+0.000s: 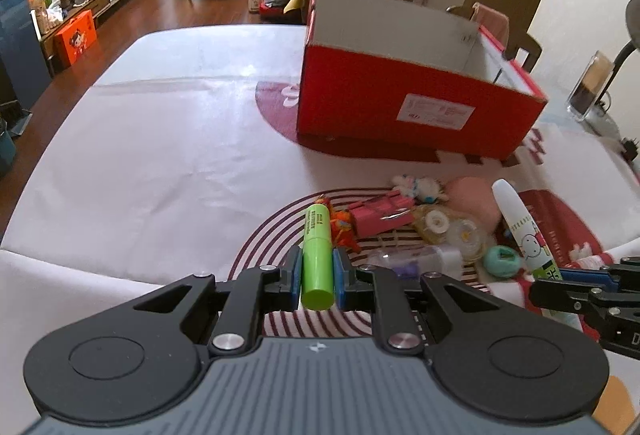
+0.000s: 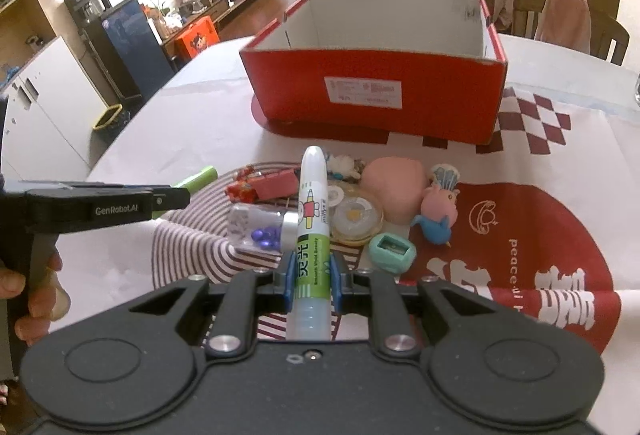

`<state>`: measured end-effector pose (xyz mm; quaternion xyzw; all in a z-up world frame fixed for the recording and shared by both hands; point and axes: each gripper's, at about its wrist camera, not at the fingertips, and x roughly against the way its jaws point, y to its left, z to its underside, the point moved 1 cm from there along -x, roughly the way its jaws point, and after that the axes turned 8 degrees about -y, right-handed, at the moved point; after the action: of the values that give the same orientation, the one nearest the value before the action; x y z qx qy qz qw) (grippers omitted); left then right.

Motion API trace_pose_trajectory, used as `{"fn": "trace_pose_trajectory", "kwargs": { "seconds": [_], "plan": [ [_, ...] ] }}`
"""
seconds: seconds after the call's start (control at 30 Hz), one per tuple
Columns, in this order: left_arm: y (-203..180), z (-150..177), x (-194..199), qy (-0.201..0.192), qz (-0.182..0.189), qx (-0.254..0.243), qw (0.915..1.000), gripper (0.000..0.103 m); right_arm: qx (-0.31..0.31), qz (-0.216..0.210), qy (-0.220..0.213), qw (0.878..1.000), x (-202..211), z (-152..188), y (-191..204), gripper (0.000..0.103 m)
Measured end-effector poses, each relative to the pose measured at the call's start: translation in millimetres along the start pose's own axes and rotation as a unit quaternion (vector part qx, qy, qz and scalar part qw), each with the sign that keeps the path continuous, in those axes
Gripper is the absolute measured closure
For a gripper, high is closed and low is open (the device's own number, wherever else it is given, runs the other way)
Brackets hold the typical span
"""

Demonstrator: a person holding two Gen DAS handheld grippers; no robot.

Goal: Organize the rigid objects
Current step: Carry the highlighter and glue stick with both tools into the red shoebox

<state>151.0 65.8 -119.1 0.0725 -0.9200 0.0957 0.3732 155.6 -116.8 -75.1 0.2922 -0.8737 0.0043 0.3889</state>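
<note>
Two claws are up, each with one thing in it. On the left, the left claw [image 1: 317,273] pinches one green highlighter [image 1: 317,255] between its blue pads, cap end poking back toward the camera. On the right, the right claw [image 2: 311,277] clamps one white glue pen [image 2: 313,231], tip pointing away at the box. One red cardboard box [image 2: 372,95] sits open beyond the pile, well apart from both claws. Left on the bench [image 1: 160,155]: one clear bottle of purple beads [image 2: 260,225], one pink block [image 2: 276,185], one teal sharpener [image 2: 392,247], one pig figure [image 2: 438,209] (the rest is a jumble). The cloth is white with dark red prints; behind it stand wooden chairs, a low cabinet and a coffee table.
</note>
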Motion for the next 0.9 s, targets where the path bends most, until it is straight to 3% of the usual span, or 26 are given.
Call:
{"fn": "trace_pose_trajectory", "kwargs": {
  "seconds": [0.47,0.9],
  "plan": [
    [-36,-59,48,-0.038,0.027,-0.02,0.9987,0.087,0.007,0.004,-0.046,0.999,42,-63,-5,0.086],
    [-66,-130,40,-0.085,0.04,-0.064,0.9935,0.087,0.023,0.025,-0.085,0.996,37,-131,-30,0.086]
  ]
}}
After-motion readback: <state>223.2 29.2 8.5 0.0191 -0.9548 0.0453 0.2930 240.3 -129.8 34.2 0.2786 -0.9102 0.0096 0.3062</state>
